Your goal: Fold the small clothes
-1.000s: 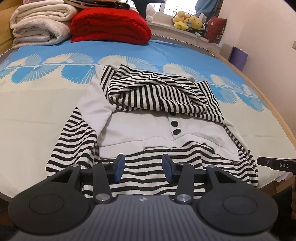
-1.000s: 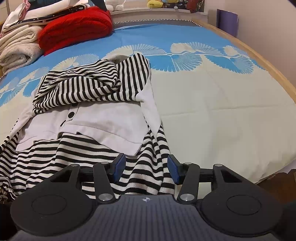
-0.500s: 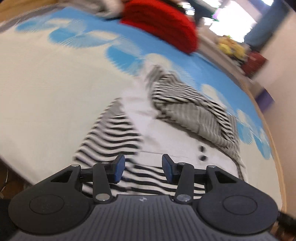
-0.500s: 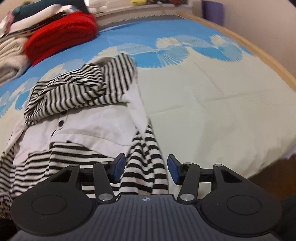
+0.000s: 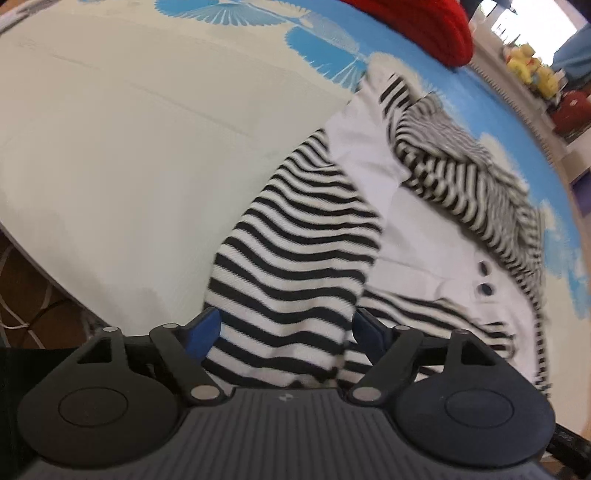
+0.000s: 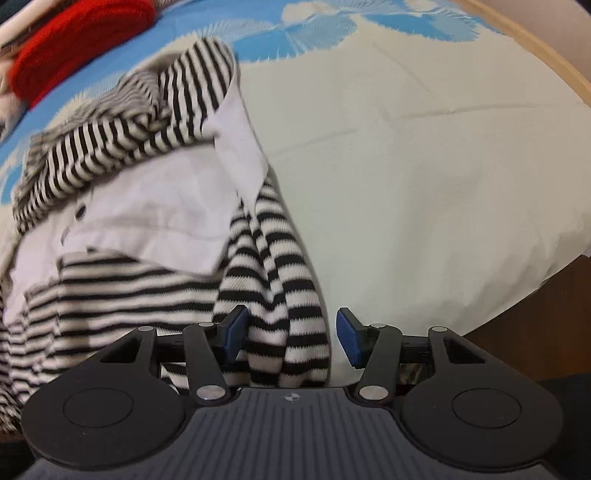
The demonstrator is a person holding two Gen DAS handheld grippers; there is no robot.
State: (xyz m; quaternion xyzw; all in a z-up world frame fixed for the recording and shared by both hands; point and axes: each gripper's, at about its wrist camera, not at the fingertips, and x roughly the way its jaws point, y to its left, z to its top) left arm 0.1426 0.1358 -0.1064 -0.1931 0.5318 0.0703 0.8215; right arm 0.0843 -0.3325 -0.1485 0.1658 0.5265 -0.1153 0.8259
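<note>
A black-and-white striped garment with a plain white panel and dark buttons point(image 5: 303, 236) lies crumpled on the bed; it also shows in the right wrist view point(image 6: 155, 206). My left gripper point(image 5: 286, 334) is open, with the garment's left striped corner lying between its blue pads. My right gripper point(image 6: 291, 334) is open, with the right striped corner hanging between its pads at the bed's front edge. Neither gripper is closed on the cloth.
The bed sheet point(image 5: 129, 129) is cream with a blue fan pattern farther back. A red knitted blanket point(image 5: 417, 22) lies at the far side, also in the right wrist view point(image 6: 74, 37). Plush toys point(image 5: 528, 70) sit by the window. The bed's wooden edge point(image 6: 546, 51) runs at right.
Both grippers have dropped low and forward to the garment's near hem. The left one swung to the left corner, the right one to the right corner. The left jaws have opened wider.
</note>
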